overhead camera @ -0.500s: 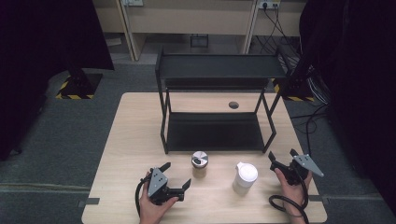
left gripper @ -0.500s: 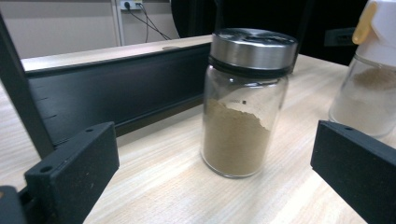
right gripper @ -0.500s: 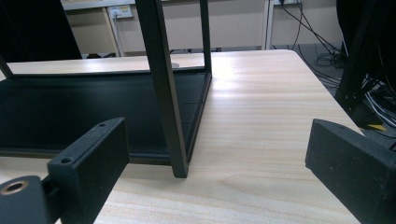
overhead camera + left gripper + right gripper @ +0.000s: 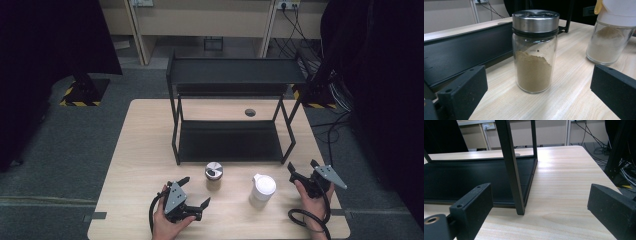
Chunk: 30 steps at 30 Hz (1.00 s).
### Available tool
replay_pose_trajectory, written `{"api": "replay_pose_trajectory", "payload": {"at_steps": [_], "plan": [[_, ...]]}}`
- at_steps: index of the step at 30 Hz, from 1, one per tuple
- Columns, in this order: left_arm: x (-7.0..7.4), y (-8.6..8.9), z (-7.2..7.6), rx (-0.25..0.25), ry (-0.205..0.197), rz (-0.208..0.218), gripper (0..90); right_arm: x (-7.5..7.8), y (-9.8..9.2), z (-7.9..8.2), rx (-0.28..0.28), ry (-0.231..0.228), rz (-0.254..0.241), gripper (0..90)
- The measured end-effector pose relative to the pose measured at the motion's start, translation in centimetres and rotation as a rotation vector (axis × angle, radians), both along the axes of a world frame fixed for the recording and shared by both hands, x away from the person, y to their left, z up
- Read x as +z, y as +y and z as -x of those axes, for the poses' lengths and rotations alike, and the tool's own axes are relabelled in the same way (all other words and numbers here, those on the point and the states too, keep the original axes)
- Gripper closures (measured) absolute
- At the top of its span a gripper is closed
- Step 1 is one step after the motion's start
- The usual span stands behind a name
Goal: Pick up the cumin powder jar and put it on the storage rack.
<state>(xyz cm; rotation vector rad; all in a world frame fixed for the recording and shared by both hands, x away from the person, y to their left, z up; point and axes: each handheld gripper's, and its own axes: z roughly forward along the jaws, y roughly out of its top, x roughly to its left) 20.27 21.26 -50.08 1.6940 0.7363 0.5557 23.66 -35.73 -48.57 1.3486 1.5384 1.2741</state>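
Nothing is picked up yet. The left gripper (image 4: 196,192) gapes wide and empty, facing the steel-lidded jar (image 4: 214,175) standing before the black shelf (image 4: 235,71); the right gripper (image 4: 302,166) is open, empty too.

Black metal two-tier rack (image 4: 235,75) stands at the far half of the light wood desk (image 4: 145,145), lower shelf (image 4: 227,140) sitting flat on the desktop. Small round hole (image 4: 250,112) in the desk behind the rack. Grey carpet floor (image 4: 65,140) around. Yellow-black striped bases (image 4: 80,97) on the floor left and right. Cables (image 4: 295,35) and wall sockets (image 4: 286,5) at the back.
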Motion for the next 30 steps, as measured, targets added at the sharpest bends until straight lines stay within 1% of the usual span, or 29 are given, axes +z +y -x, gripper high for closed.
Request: {"api": "replay_pose_trajectory", "payload": {"at_steps": [6, 10, 15, 23, 30], "plan": [[0.1, -0.6, -0.1, 0.002, -0.002, -0.009, 0.2, 0.0, 0.0, -0.1, 0.002, 0.003, 0.0, 6.7], [0.2, -1.3, -0.5, 0.014, 0.0, -0.014, 0.2, 0.0, -0.1, 0.0, 0.001, 0.003, -0.004, 6.7], [0.3, -2.1, -1.1, 0.015, 0.0, -0.022, 0.2, 0.0, -0.1, 0.0, 0.002, 0.002, -0.006, 6.7], [0.6, -2.8, -1.9, 0.026, 0.023, -0.024, 1.1, 0.0, 0.0, 0.0, 0.002, 0.001, -0.002, 6.7], [0.7, -3.4, -2.6, 0.024, 0.032, -0.029, 1.5, 0.0, 0.0, 0.0, 0.002, -0.001, 0.001, 6.8]]}}
